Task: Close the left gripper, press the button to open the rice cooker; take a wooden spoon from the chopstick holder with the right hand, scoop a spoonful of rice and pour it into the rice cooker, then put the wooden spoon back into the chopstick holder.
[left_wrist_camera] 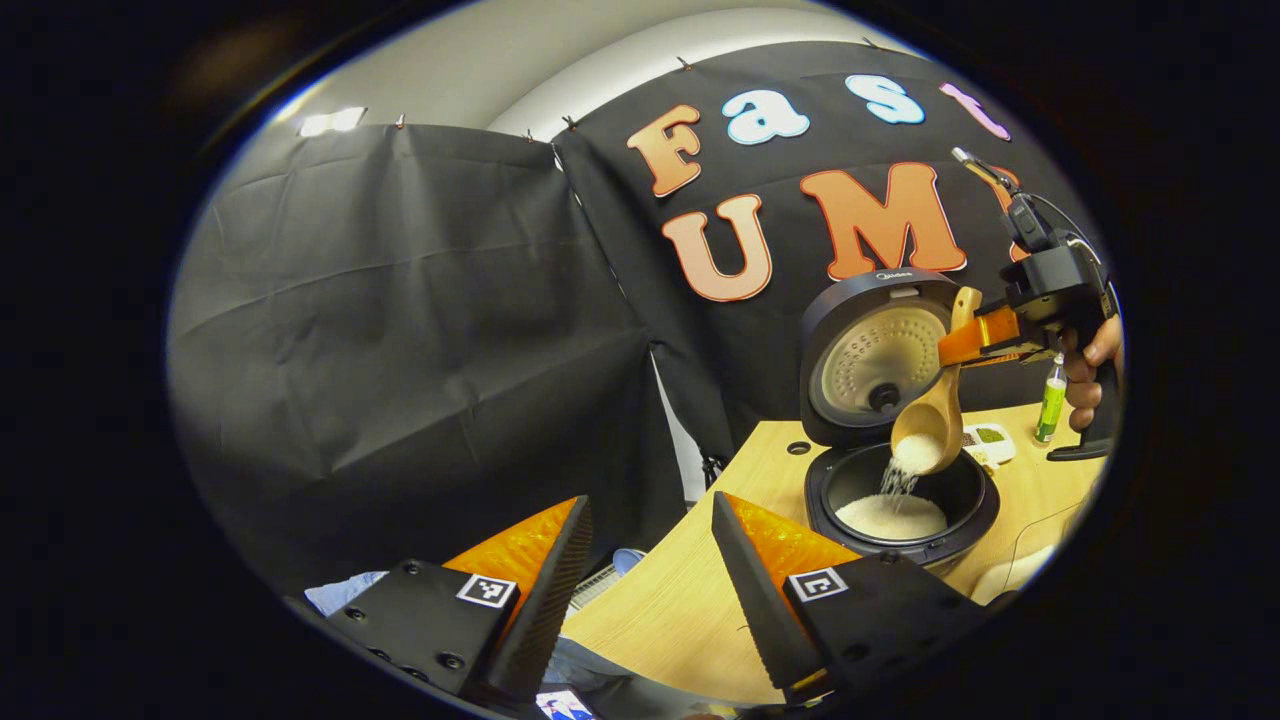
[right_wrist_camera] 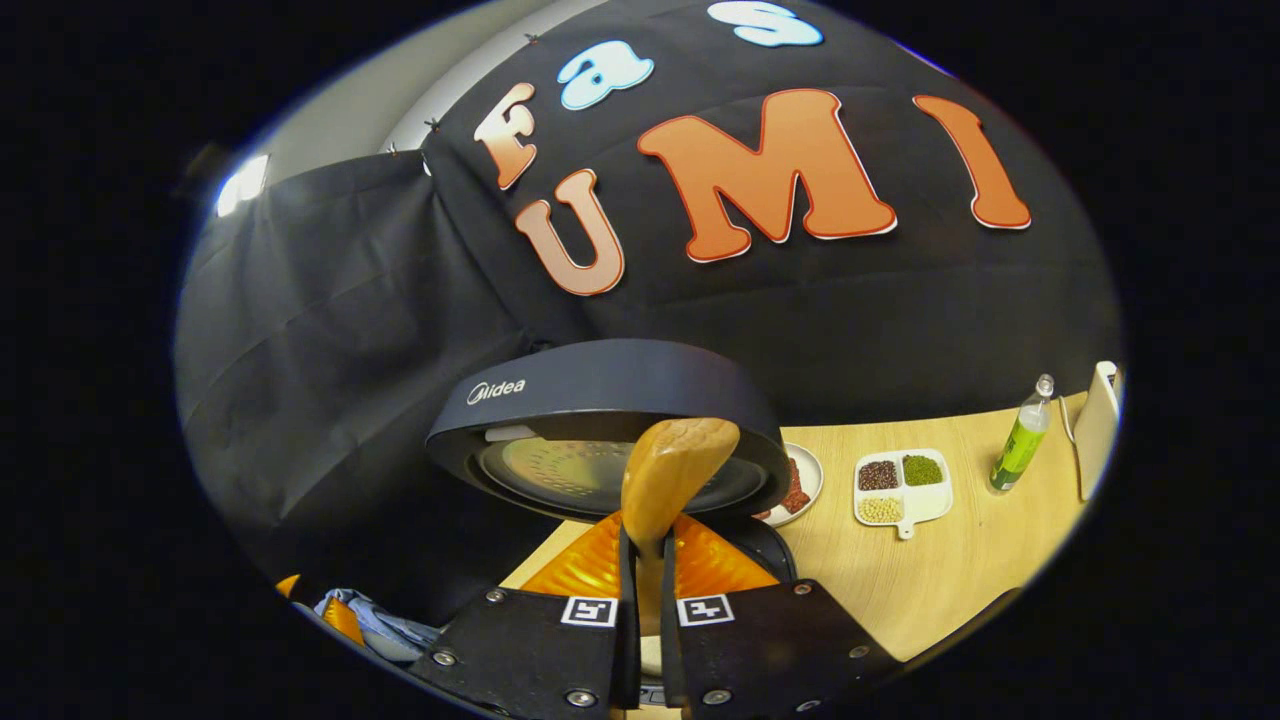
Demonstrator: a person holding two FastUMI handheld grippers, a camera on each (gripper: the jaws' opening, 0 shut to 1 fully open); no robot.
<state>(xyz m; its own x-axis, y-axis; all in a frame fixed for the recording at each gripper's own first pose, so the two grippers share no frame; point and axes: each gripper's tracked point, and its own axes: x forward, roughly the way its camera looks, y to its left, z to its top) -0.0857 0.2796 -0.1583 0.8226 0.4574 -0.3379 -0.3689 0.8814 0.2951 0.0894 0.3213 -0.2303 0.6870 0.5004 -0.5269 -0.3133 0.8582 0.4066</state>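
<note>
The cooker stands open on the table, its lid tipped up and back, the pot below with a mound of rice on its floor. Over the pot the right gripper pinches the handle of the spoon, both fingers pressed on the wood; the bowl hangs down and tilted, and grains fall from it into the pot. A hand holds that gripper at the far right.

In the right gripper view the right gripper's fingers clamp the spoon handle between them, and the handle end rises just in front of the lid's underside — so the lid blocks most of the table behind.

The left gripper hovers low and well apart from the cooker, fingers spread wide with nothing between them.

Past the cooker sit a divided dish of beans, a small plate partly hidden by the lid, a green bottle — upright — and a white object at the table's far edge.
</note>
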